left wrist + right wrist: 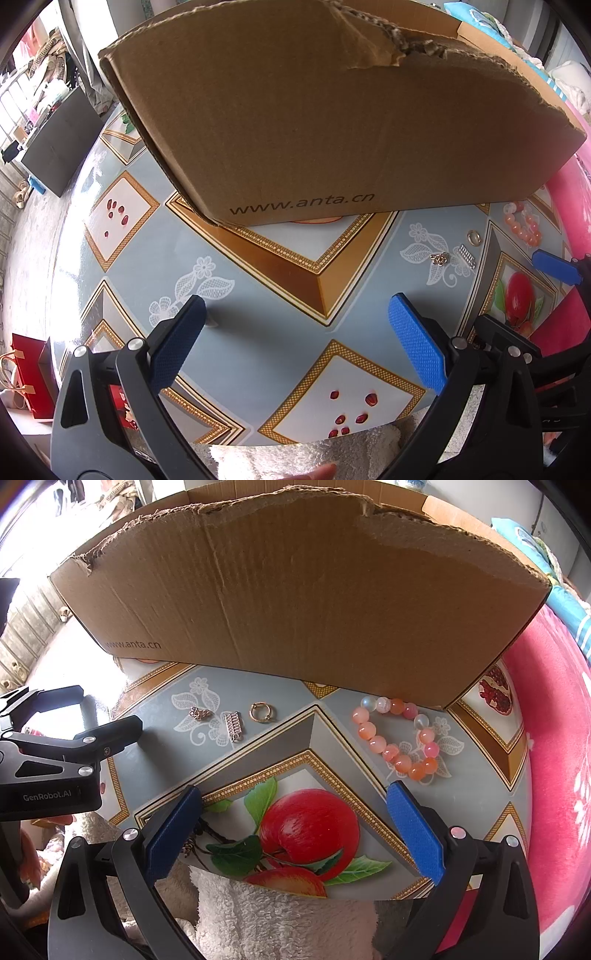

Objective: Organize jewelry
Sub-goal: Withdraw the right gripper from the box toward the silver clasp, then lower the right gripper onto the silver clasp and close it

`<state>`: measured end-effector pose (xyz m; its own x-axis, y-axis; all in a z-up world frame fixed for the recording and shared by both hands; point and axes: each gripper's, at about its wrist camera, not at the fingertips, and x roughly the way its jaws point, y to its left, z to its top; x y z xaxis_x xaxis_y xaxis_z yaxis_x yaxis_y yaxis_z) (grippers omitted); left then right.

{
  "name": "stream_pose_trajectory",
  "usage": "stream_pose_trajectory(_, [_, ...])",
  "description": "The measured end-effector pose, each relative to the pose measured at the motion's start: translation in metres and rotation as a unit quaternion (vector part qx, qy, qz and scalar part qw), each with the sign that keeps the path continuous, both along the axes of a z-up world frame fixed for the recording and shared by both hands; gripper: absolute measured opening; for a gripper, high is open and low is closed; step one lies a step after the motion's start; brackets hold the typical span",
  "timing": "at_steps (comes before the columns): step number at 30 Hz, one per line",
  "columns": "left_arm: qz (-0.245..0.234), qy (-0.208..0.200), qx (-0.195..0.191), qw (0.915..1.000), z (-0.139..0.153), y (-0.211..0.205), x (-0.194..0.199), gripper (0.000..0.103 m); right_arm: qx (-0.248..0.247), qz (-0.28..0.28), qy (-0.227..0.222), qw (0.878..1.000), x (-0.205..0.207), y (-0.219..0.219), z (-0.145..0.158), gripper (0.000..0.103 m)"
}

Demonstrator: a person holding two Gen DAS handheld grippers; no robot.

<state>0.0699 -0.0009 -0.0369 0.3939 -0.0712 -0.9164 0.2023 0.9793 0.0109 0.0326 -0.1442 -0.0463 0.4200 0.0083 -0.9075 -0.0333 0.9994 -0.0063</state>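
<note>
Both my grippers, left (295, 306) and right (295, 794), hover with jaws spread wide, holding nothing. On the patterned tablecloth (295, 720), before the cardboard box (295, 590), lie a bead bracelet (397, 738), ring (261, 712), bar clasp (232, 725) and small chain piece (200, 713).

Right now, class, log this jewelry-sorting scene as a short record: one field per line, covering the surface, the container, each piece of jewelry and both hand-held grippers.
surface: patterned tablecloth with fruit prints
container: torn cardboard box, open top, at the far side
bead bracelet: pink and orange, on the cloth by the box's right corner
ring: gold, lying flat near the box
ladder-shaped piece: silver, left of the ring
small chain piece: leftmost
left hand-held gripper: open, empty
right hand-held gripper: open, empty, short of the jewelry
</note>
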Motion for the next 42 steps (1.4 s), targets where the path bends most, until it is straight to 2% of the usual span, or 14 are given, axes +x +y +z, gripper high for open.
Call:
stream_pose_trajectory(7, [-0.004,0.001,0.0,1.0,-0.001,0.0,0.002,0.096,0.0,0.0,0.001,1.0,0.0,0.0,0.0,0.097])
stream_pose_trajectory(18, [-0.033,-0.042,-0.007,0.9986,-0.002,0.0,-0.011,0.096,0.005,0.009,-0.014,1.0,-0.008,-0.004,-0.001,0.097])
stream_pose_trajectory(20, [-0.026,-0.045,-0.007,0.9987,-0.001,0.001,-0.012,0.096,0.007,0.013,-0.017,1.0,-0.013,-0.005,-0.002,0.097])
stream_pose_trajectory(22, [-0.034,-0.069,-0.014,0.9969,0.003,0.001,-0.017,0.096,0.011,0.017,-0.019,1.0,-0.016,-0.007,-0.002,0.097])
stream_pose_trajectory(26, [-0.083,-0.114,-0.056,0.9885,0.017,-0.007,-0.03,0.093,0.025,0.021,-0.028,0.999,-0.026,-0.014,0.0,0.097])
stream_pose_trajectory(28, [-0.106,-0.118,-0.084,0.9838,0.02,-0.011,-0.034,0.072,0.038,0.021,-0.036,0.998,-0.031,-0.019,0.001,0.097])
stream_pose_trajectory(29, [-0.113,-0.113,-0.094,0.9826,0.019,-0.013,-0.033,0.068,0.044,0.021,-0.04,0.998,-0.035,-0.021,0.001,0.097])
stream_pose_trajectory(31, [-0.128,-0.104,-0.111,0.9801,0.017,-0.017,-0.033,0.05,0.058,0.019,-0.047,0.997,-0.041,-0.027,0.002,0.097])
stream_pose_trajectory(36, [-0.163,-0.092,-0.141,0.9721,0.016,-0.025,-0.033,0.041,0.07,0.027,-0.051,0.996,-0.054,-0.038,0.004,0.097])
stream_pose_trajectory(39, [-0.18,-0.087,-0.134,0.9705,0.014,-0.03,-0.03,0.03,0.079,0.027,-0.053,0.995,-0.061,-0.045,0.004,0.097])
stream_pose_trajectory(42, [-0.188,-0.084,-0.115,0.9718,0.01,-0.042,-0.028,0.024,0.085,0.027,-0.055,0.994,-0.062,-0.052,0.006,0.097])
